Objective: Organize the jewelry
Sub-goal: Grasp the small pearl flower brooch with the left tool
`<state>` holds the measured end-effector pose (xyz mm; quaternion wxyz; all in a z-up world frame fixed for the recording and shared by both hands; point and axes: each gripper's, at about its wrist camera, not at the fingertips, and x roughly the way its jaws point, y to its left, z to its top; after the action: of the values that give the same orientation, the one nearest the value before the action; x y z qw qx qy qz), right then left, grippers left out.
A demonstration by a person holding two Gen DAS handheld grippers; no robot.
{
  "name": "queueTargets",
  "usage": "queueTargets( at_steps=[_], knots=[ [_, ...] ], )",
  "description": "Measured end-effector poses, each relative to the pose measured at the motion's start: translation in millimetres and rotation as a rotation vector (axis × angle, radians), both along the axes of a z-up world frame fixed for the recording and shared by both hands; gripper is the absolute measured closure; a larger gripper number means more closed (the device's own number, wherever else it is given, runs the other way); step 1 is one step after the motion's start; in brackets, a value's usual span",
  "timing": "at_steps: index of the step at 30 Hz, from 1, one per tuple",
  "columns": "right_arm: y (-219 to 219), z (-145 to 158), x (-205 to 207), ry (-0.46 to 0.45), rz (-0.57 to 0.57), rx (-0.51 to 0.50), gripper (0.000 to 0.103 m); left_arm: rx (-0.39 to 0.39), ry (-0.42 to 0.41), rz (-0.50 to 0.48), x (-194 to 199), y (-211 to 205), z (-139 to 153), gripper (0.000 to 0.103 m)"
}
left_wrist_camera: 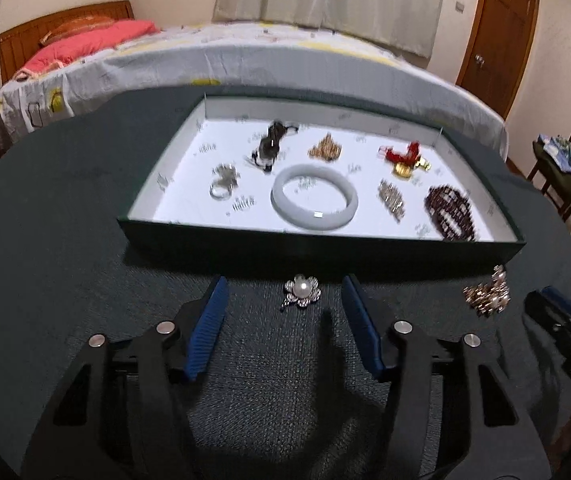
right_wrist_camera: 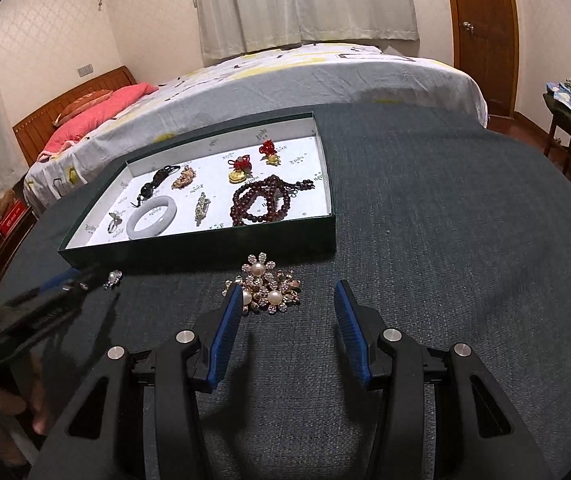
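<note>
Fingers, left: blue-padded, apart, empty, flanking the small silver flower brooch with one pearl on the dark table.
Fingers, right: apart, empty; left pad beside the gold rhinestone brooch cluster with three pearls.
Technique: centre each brooch, lower to the cloth, close gently.
Count: two brooches outside; one dark green tray holding one pale bangle.

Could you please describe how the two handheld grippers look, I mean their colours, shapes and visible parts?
The left gripper and the right gripper look alike. Each has a matte black plastic frame with two angular arms, triangular cut-outs and round silver pivot pins. The fingers carry long, flat blue pads with fine ribbing. No cables, markings or sleeves are visible.
</note>
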<state>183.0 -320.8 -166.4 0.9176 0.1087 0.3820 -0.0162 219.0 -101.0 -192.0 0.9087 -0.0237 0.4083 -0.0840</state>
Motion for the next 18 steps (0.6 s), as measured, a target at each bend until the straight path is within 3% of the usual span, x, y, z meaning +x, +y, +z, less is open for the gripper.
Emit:
queueTargets(
  at_steps=[2, 10, 13, 14, 18],
  knots=[
    [0.0, -0.5, -0.1, -0.001, -0.001, 0.006, 0.056, -0.024, 0.031, 0.011, 6.3, 2.2, -4.4, 0.052],
    [-4.4, -3.7, 0.8, 0.003, -0.008, 0.023, 0.056, 0.009, 0.037, -0.011, 10.9, -6.0, -6.6, 0.056],
    [-4.4, -3.4, 0.4, 0.003, -0.008, 0.021, 0.056, 0.03, 0.035, -0.027, 10.5, -7.7, -6.6, 0.071],
    [-4.4, -3.6, 0.6, 0.005, -0.006, 0.021, 0.056, 0.036, 0.035, -0.034, 10.3, -8.6, -6.6, 0.08],
    [-4.1, -5.3, 2.0, 0.009, -0.003, 0.016, 0.056, 0.031, 0.034, -0.046, 10.0, -8.3, -5.8, 0.082]
  ],
)
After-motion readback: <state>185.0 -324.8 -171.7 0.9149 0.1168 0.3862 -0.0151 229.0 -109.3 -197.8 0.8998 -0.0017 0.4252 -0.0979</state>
